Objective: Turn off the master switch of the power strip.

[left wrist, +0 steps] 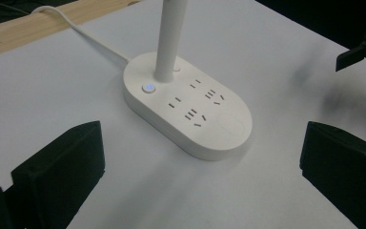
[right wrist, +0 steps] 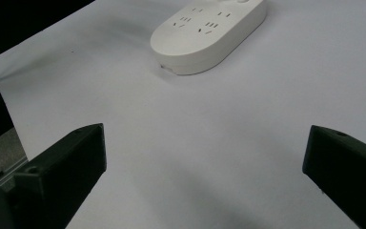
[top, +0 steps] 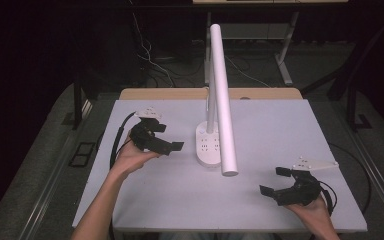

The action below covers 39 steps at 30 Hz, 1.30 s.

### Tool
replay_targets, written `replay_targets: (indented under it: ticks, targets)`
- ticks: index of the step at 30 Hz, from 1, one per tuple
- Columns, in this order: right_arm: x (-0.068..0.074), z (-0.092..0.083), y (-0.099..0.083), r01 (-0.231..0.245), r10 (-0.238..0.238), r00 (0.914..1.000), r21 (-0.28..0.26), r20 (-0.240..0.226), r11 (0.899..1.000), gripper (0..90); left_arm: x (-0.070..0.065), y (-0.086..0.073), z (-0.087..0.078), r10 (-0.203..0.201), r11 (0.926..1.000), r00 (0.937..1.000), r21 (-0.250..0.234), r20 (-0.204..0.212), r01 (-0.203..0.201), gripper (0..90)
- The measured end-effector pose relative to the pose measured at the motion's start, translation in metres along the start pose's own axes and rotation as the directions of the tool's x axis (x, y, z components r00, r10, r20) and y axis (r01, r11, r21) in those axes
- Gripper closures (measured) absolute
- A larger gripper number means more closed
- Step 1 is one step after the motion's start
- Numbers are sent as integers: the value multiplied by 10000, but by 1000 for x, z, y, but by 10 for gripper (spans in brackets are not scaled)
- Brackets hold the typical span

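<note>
A white desk lamp stands mid-table: an oval base (top: 207, 146) with sockets and a long white arm (top: 221, 97) reaching toward the near side. In the left gripper view the base (left wrist: 190, 107) shows a lit round button (left wrist: 148, 88) beside the stem (left wrist: 170, 38). My left gripper (top: 168, 138) hovers open just left of the base, nothing between its fingers. My right gripper (top: 275, 181) is open near the front right of the table, apart from the lamp. The right gripper view has the base (right wrist: 209, 33) farther off.
The white table top (top: 270, 130) has a wooden strip (top: 180, 94) along its far edge. The lamp's white cord (left wrist: 83, 32) runs off toward that strip. Cables and table legs lie on the dark floor behind. Open surface lies between the two grippers.
</note>
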State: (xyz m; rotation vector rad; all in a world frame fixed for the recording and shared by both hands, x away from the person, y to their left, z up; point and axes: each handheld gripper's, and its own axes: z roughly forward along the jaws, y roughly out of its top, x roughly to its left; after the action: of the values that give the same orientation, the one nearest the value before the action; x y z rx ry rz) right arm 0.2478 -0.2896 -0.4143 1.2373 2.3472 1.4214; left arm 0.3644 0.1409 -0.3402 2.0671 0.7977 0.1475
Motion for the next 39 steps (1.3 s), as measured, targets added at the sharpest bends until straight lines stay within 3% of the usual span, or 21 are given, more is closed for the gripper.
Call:
replay_targets:
  ticks: [13,26,39]
  targets:
    - [0,-1,0,20,-20,10000,-51,59,10000,1,14,12,8,-269,9996,9994,116,-235,272,3]
    - [0,-2,0,-8,8,10000,-87,52,10000,1,19,29,19,-52,9994,9996,342,-291,62,6]
    - [0,-1,0,48,-48,10000,-28,75,10000,1,36,29,29,-412,9984,9981,363,-457,429,14]
